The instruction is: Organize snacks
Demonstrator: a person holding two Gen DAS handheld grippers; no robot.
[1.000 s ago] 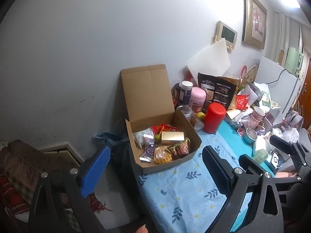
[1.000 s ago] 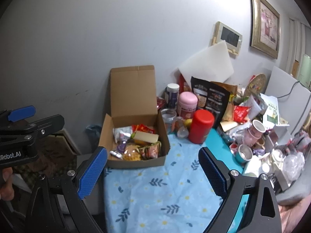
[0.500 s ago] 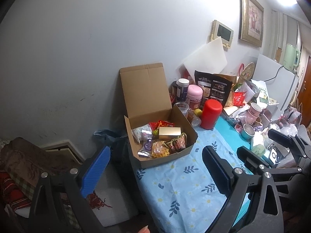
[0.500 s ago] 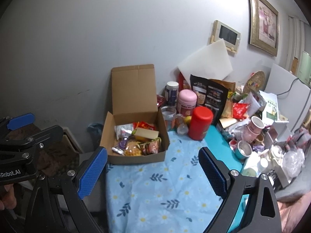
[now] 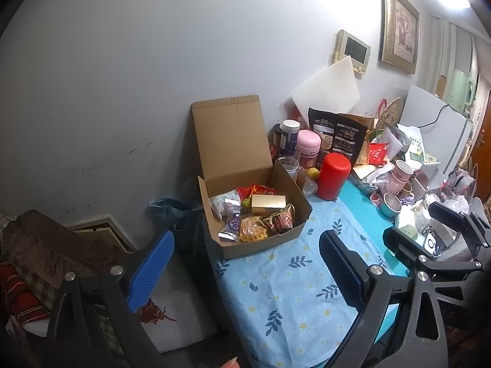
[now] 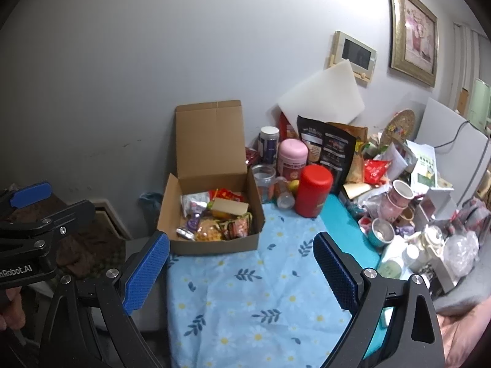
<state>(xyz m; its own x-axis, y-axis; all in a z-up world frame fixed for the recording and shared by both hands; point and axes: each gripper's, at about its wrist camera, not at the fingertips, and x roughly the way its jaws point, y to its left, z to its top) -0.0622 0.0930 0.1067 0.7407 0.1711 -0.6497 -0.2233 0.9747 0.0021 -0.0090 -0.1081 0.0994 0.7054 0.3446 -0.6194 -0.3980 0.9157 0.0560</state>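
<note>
Nearest of all are the two tongs. The left gripper (image 5: 245,263) is spread wide and holds nothing. The right gripper (image 6: 242,268) is spread wide too, with nothing in it. Both hang above the near part of the blue flower cloth (image 6: 245,291), well apart from everything else.

A bit farther, at about 11 o'clock from the right tongs, sits the cardboard box (image 6: 214,245) with its lid standing up. The snacks (image 6: 214,217) are piled inside it: shiny packets, a yellow crunchy bag and a small gold box (image 5: 268,204) lying on top.

Past the box, at 1 o'clock, stands a red jar (image 6: 314,190), with a pink jar (image 6: 291,159) and a black bag (image 6: 328,150) behind it. Cups and papers crowd the far right.

What could go wrong? The box sits close to the left edge of the table, so I think a hard push could slide it off. The packets are soft and slippery and lie on top of each other, so a pinch may grab two or slip. A wide swing could knock the red jar over.

The packets at the bottom are hidden. The words on them are too small to read. The right side mess is hard to sort out.
</note>
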